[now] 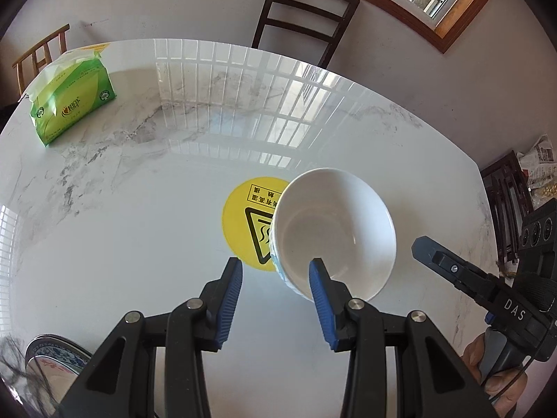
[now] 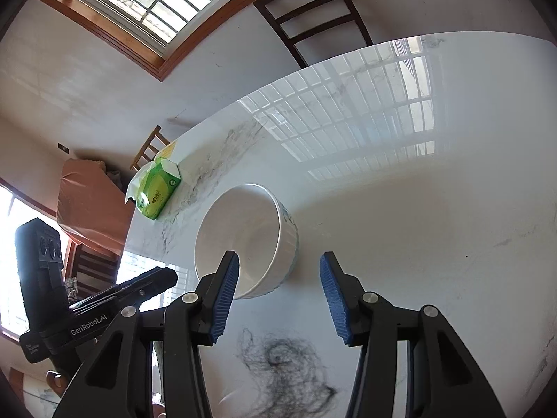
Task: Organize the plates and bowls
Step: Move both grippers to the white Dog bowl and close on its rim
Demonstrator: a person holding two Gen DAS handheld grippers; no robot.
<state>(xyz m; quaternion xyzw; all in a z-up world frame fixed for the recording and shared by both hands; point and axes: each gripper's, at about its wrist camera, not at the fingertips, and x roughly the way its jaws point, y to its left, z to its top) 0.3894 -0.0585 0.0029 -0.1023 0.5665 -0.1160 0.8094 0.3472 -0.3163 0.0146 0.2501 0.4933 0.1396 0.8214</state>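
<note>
Nearest us, the left gripper [image 1: 275, 271] has its jaws apart with nothing clamped; its right pad overlaps the near rim of the white bowl [image 1: 334, 230], contact unclear. The right gripper [image 2: 279, 268] also stands apart and empty, the same bowl [image 2: 243, 240] just beyond its left pad. The bowl sits upright on the glossy surface [image 1: 139, 209], half over a yellow sticker [image 1: 249, 223]. Risk we judge: either pad nudging the rim could skate the bowl across that slick marble. A patterned plate [image 1: 52, 358] lies near left; tissue pack [image 1: 75, 97] far left.

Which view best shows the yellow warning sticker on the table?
The left wrist view: the yellow sticker lies in plain sight on the table, partly covered by the white bowl. The right wrist view shows none of it.
</note>
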